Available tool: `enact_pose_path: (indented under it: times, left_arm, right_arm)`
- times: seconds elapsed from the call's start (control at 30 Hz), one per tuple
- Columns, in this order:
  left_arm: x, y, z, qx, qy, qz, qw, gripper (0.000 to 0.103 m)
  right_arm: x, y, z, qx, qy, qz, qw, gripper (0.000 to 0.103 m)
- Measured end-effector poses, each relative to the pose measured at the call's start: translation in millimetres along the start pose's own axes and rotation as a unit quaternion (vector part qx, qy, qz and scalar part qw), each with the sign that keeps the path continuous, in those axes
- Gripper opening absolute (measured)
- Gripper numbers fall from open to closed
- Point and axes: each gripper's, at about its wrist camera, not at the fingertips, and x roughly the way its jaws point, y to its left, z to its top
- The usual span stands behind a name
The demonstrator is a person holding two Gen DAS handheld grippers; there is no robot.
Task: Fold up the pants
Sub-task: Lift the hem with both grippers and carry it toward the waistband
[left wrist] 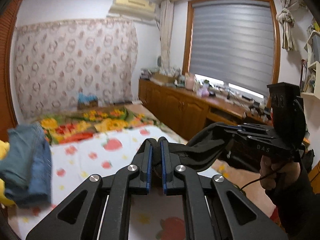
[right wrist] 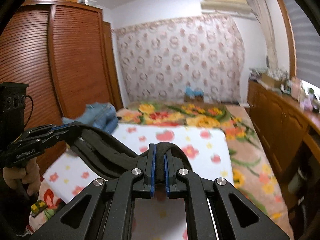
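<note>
**Black pants held up between two grippers, above the bed**

We list, first, the black fabric pants (left wrist: 202, 150): lifted clear of the white strawberry-print sheet (left wrist: 120, 150) and strung in a sagging band from one gripper to the other.

We record the left gripper (left wrist: 156, 142) with its blue-padded jaws nearly together, pinching a fold of the pants. The right gripper (right wrist: 159, 150) stands likewise, jaws almost closed on a thick edge of the same cloth. Each tool is carried in a hand; we see the right hand (left wrist: 274, 172) from the left camera.

Also present: a folded pair of blue denim jeans (left wrist: 28, 160) at the sheet's far-left edge, a flower-print blanket (left wrist: 96, 120) beyond it, a slatted brown wooden wardrobe (right wrist: 60, 60), and a long brown wooden cabinet (left wrist: 180, 108) under the window.
</note>
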Motion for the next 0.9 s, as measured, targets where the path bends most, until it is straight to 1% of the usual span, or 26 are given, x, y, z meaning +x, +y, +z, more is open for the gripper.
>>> enact_pose_path:
  times: [0.1, 0.17, 0.3, 0.33, 0.37, 0.4, 0.5, 0.57, 0.63, 0.67, 0.77, 0.8, 0.9]
  left_arm:
    - [-2.6, 16.8, 7.7, 0.005, -0.008, 0.022, 0.9997, 0.009]
    - [1.2, 28.7, 7.2, 0.001, -0.007, 0.030, 0.9995, 0.009]
    - [18.8, 61.6, 14.6, -0.003, -0.009, 0.059, 0.9982, 0.009]
    - [23.9, 68.1, 19.4, -0.001, -0.010, 0.067, 0.9977, 0.009]
    - [29.0, 75.9, 26.9, -0.001, -0.013, 0.073, 0.9972, 0.009]
    - [33.6, 86.5, 37.1, -0.005, -0.019, 0.077, 0.9968, 0.009]
    - [34.5, 98.2, 61.0, 0.002, -0.038, 0.088, 0.9954, 0.009]
    - [34.7, 99.9, 65.6, 0.015, -0.040, 0.094, 0.9947, 0.009]
    - [37.5, 104.0, 62.4, 0.019, -0.034, 0.097, 0.9945, 0.009]
    - [41.9, 107.2, 55.3, 0.020, -0.023, 0.099, 0.9946, 0.009]
    - [51.8, 110.5, 30.9, 0.018, 0.005, 0.101, 0.9948, 0.009]
    - [56.6, 111.0, 18.6, 0.020, 0.019, 0.104, 0.9942, 0.009]
    - [59.2, 109.8, -3.8, 0.015, 0.035, 0.105, 0.9938, 0.009]
  right_arm:
    - [-2.2, 11.7, 12.3, -0.014, -0.009, 0.008, 1.000, 0.007]
    - [7.8, 13.1, 17.3, -0.014, -0.004, 0.020, 1.000, 0.007]
    - [54.5, 5.8, 33.5, -0.024, 0.006, 0.026, 0.999, 0.007]
    - [66.8, 7.0, 40.8, -0.030, 0.009, 0.023, 0.999, 0.007]
    - [85.2, -4.9, 49.1, -0.033, 0.011, 0.021, 0.999, 0.007]
    - [97.1, -7.1, 58.4, -0.034, 0.010, 0.019, 0.999, 0.007]
    - [118.3, -11.6, 85.0, -0.036, -0.010, 0.015, 0.999, 0.007]
    - [125.4, -11.0, 94.3, -0.041, -0.017, 0.012, 0.999, 0.007]
    - [138.2, -9.6, 94.4, -0.045, -0.007, 0.015, 0.999, 0.007]
    - [143.9, -2.8, 80.4, -0.051, 0.006, 0.017, 0.999, 0.007]
    - [168.5, -2.8, 63.2, -0.050, 0.041, 0.020, 0.998, 0.007]
    - [177.3, -2.6, 55.2, -0.049, 0.056, 0.019, 0.997, 0.007]
    - [192.2, 3.7, 38.4, -0.056, 0.084, 0.017, 0.995, 0.006]
